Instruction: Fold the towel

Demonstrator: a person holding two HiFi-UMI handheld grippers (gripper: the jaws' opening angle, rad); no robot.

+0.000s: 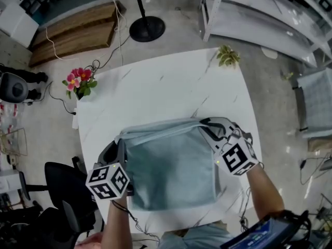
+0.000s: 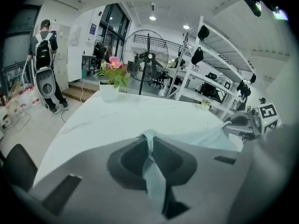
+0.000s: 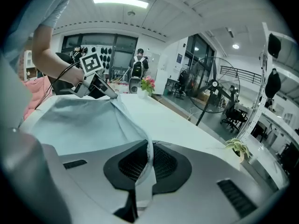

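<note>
Towel (image 1: pixel 171 165) on table (image 1: pixel 155 87) (near edge); flowers (image 1: pixel 79 81) far-left corner, plant (image 1: pixel 227 55) far-right.

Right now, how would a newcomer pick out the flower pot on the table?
Find the white table with the towel on it. At its far left corner in the head view stands a small flower pot. Its pink blooms set it apart from the all-green plant at the far right corner.
</note>
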